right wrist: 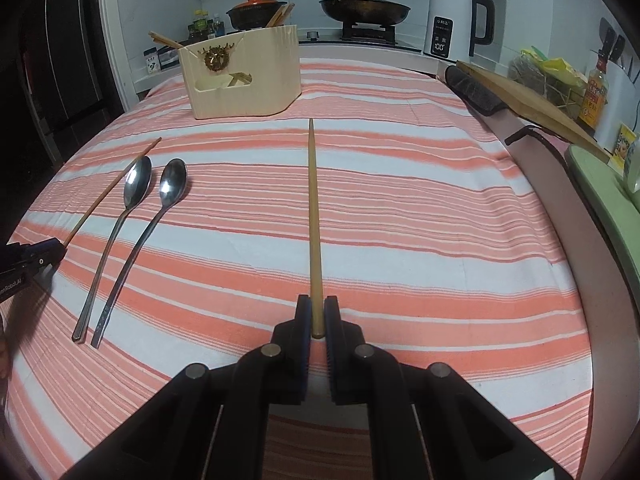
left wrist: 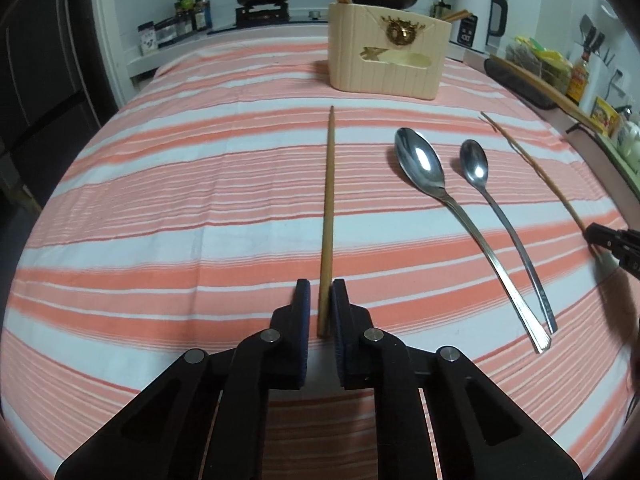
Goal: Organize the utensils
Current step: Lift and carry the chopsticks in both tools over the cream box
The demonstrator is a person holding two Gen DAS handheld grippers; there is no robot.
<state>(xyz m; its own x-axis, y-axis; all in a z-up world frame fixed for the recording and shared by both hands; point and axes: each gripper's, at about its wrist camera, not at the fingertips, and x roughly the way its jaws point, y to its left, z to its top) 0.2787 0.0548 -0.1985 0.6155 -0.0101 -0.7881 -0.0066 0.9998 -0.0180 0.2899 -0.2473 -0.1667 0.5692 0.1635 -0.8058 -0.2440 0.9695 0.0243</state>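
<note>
While both pairs of tongs sit low over the striped cloth on the counter (left wrist: 160, 184), we each have a chopstick in hand. Our left tongs (left wrist: 320, 308) are clenched on the thick end of the left chopstick (left wrist: 327, 200), though there's a sliver of gap on one side, so that grip looks light. Our right tongs (right wrist: 317, 316) are clamped snugly on the butt of the right chopstick (right wrist: 313, 216), which runs straight ahead along the cloth.

To lift well, we'd judge it best to raise both ends gently and keep the sticks level, since a hold this close to the end lets the tip droop or swing. Squeeze firm before rising.

Between the two sticks lie the big spoon (left wrist: 420, 166) and the small spoon (left wrist: 475, 166), side by side, bowls away from us, not touching, waiting on the cloth.

Further on stands the cream holder (left wrist: 386, 52), well beyond the stick tips. Several chopsticks already poke from its top at both ends, and more show through the cut-out in its front. That's surely where ours go; tip them in upright.

Behind it, a stove with pans and a white kettle (right wrist: 448, 20).
</note>
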